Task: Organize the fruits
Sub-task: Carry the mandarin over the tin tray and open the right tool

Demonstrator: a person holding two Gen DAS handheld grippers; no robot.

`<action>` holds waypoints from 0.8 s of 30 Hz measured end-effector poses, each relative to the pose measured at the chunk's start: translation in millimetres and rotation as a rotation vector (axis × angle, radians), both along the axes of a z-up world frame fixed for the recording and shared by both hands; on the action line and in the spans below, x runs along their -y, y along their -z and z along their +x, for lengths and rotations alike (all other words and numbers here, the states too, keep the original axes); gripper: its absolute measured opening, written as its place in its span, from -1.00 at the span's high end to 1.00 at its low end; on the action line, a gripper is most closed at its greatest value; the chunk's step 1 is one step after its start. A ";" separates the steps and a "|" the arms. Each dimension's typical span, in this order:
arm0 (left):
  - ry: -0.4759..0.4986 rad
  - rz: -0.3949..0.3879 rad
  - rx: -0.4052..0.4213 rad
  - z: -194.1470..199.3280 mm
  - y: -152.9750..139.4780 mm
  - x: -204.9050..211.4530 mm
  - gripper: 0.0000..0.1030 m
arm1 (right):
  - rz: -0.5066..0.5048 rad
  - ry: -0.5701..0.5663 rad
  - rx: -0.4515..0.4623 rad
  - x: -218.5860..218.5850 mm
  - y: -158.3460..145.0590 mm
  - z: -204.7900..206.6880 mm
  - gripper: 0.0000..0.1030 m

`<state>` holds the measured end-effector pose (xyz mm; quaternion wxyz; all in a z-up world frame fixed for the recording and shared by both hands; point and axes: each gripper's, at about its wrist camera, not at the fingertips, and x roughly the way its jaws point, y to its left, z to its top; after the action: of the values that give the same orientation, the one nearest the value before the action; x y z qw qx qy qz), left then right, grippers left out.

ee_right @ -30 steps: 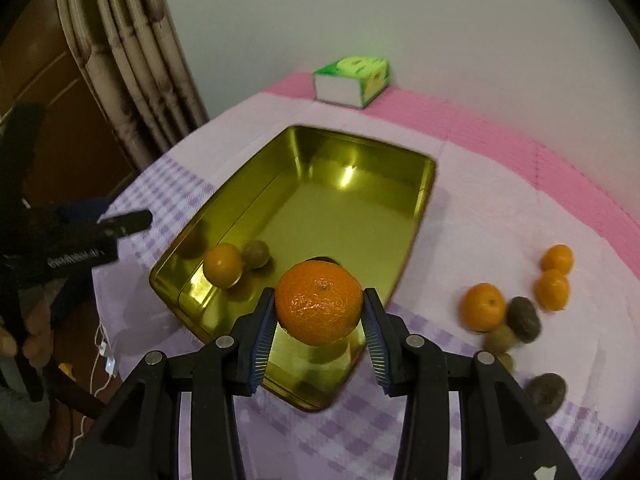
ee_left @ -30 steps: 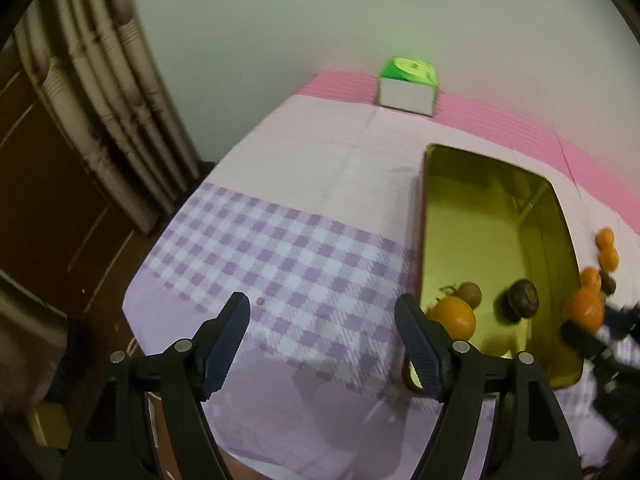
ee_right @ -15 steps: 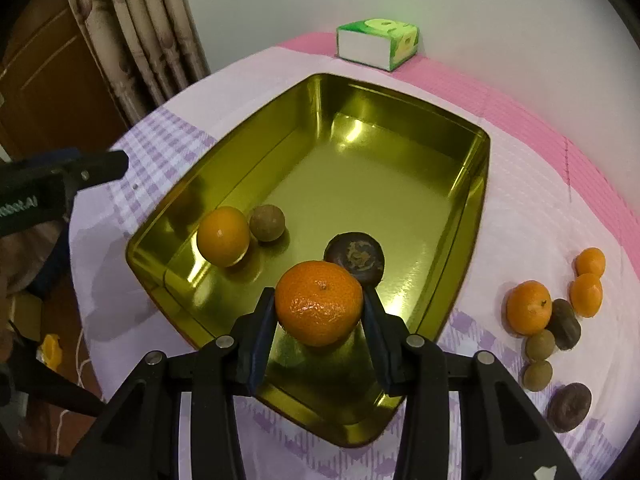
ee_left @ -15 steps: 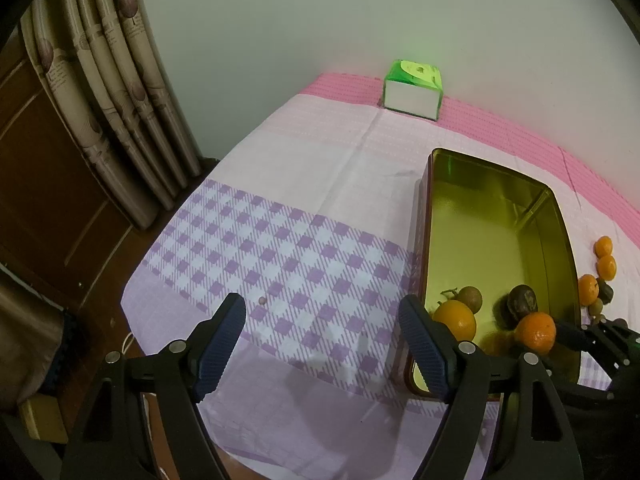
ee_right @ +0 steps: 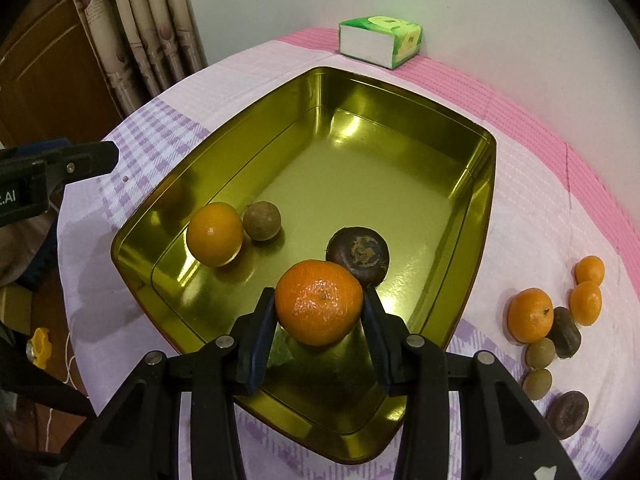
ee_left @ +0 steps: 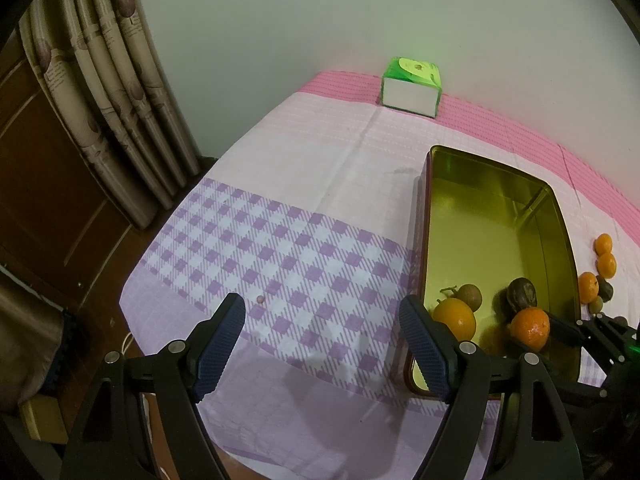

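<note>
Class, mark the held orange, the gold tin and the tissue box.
held orange (ee_right: pixel 319 307), right wrist view, middle of its peel
gold tin (ee_right: pixel 404 98), right wrist view, far rim
tissue box (ee_right: pixel 366 46), right wrist view, white side

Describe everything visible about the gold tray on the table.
The gold tray is a shiny, metal-looking rectangular tin with rounded corners, upright walls and a mirror-like yellow inside; its outer rim looks reddish. It sits flat on the pink and purple checked tablecloth. Inside lie an orange, a small brown round fruit touching it, and a dark brown fruit. The right gripper holds a mandarin over its near end.
</note>
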<state>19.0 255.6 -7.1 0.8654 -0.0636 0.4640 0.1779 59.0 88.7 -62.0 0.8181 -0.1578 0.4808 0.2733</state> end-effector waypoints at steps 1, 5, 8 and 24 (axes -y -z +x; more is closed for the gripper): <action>0.002 0.000 0.000 0.2 1.1 0.4 -0.55 | 0.001 0.000 0.000 -0.1 -0.1 0.0 0.23; 0.007 -0.001 -0.003 0.3 3.8 1.7 -0.55 | 0.010 0.003 -0.002 0.7 -0.5 0.4 0.23; 0.008 -0.001 -0.003 0.6 4.3 2.1 -0.55 | 0.021 0.010 0.000 2.3 -2.6 0.5 0.22; 0.045 0.009 -0.006 2.4 2.2 8.6 -0.55 | 0.111 0.077 0.048 37.5 -36.3 -5.6 0.17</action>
<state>21.4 247.0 -9.3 0.8681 -0.0487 0.4671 0.1605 53.4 51.3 -25.7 0.8467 -0.1001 0.4511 0.2640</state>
